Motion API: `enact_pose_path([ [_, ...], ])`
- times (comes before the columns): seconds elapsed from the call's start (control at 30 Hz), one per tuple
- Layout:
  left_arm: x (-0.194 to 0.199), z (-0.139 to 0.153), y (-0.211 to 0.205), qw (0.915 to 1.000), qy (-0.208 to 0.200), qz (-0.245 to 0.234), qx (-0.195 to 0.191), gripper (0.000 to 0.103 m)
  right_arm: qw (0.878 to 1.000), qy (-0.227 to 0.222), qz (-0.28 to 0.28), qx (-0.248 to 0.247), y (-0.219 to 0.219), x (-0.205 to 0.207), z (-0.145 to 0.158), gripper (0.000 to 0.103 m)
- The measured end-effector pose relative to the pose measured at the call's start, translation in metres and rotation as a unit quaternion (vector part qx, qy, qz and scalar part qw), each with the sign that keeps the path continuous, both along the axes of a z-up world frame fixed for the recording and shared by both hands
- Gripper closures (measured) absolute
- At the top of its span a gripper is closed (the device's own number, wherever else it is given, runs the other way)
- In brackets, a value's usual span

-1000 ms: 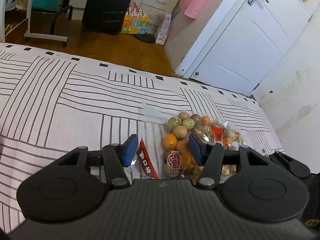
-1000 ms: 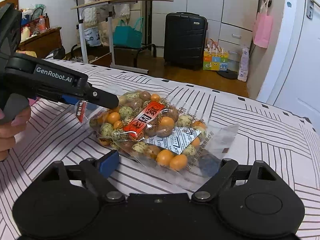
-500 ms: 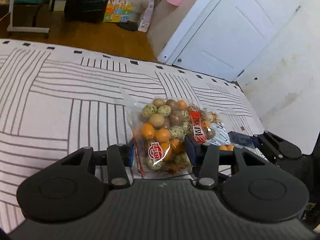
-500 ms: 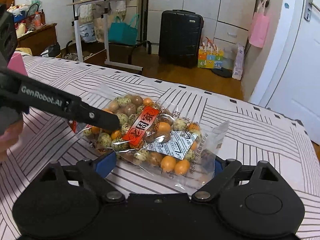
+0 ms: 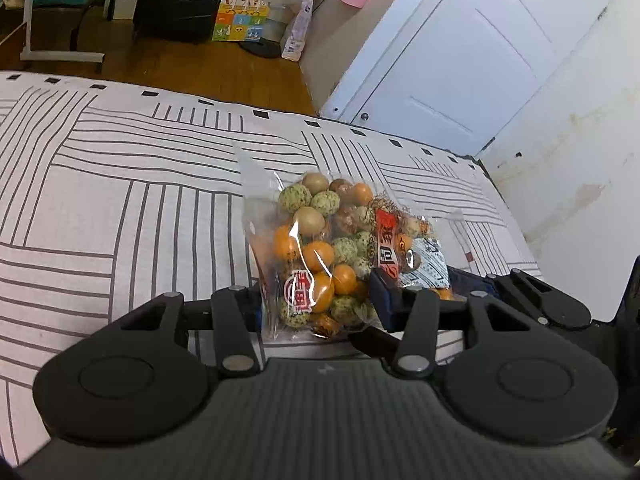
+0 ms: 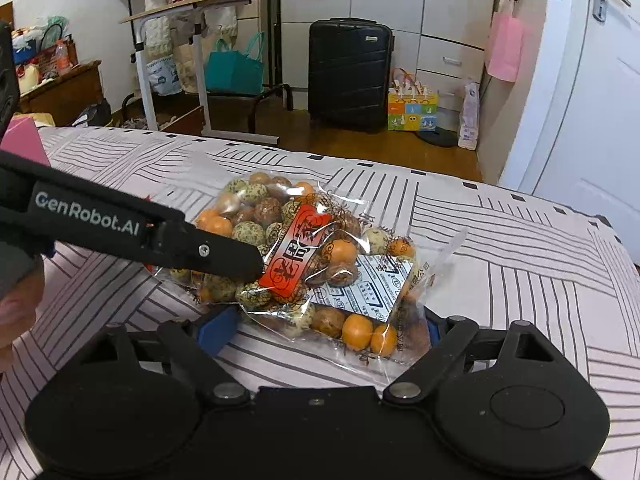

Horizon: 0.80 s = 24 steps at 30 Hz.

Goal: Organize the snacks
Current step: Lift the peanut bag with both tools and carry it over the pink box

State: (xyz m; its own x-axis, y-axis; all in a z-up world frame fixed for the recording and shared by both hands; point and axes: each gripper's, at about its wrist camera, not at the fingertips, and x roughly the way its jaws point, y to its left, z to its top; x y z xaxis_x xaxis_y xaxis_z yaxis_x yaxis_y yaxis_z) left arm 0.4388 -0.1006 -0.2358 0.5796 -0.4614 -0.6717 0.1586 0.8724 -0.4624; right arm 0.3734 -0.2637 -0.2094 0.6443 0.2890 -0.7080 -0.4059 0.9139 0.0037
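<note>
Now your left gripper (image 5: 320, 300) pinches the clear plastic bag of orange and speckled coated nuts (image 6: 316, 264), your right gripper (image 6: 320, 328) closing, wide apart around its near end.

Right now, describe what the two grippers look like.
Both are matte black plastic. The left gripper and right gripper each have two linkage fingers with silver pivot pins, round discs at the base and blue pads. The left gripper's side carries white "GenRobot.AI" lettering. No cables show.
</note>
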Motion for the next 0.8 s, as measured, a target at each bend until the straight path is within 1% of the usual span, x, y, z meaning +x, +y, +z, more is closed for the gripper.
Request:
enact_pose_path([
  [0.1, -0.004, 0.007, -0.007, 0.9997, -0.006, -0.007, 0.021, 0.057, 1.000, -0.001, -0.009, 0.013, -0.004, -0.005, 0.002, 0.015],
  [0.27, -0.011, 0.021, -0.012, 0.9992, 0.012, -0.011, 0.036, 0.057, 1.000, 0.010, -0.018, 0.023, -0.007, -0.017, 0.011, 0.016],
  [0.4, -0.025, 0.037, -0.018, 0.9987, 0.008, -0.015, 0.049, 0.057, 0.999, 0.013, -0.028, 0.032, -0.010, -0.029, 0.024, 0.016],
  [0.5, -0.038, 0.051, -0.021, 0.9980, 0.010, -0.025, 0.058, 0.057, 0.999, 0.023, -0.036, 0.028, -0.011, -0.042, 0.037, 0.016],
  [0.6, -0.056, 0.065, -0.023, 0.9973, 0.011, -0.031, 0.065, 0.056, 0.998, 0.033, -0.047, 0.035, -0.013, -0.059, 0.048, 0.016],
  [0.7, -0.078, 0.079, -0.027, 0.9960, 0.018, -0.039, 0.078, 0.056, 0.996, 0.051, -0.055, 0.038, -0.012, -0.078, 0.058, 0.016],
  [0.8, -0.103, 0.091, -0.024, 0.9952, 0.018, -0.046, 0.085, 0.056, 0.996, 0.061, -0.050, 0.032, -0.007, -0.098, 0.069, 0.016],
])
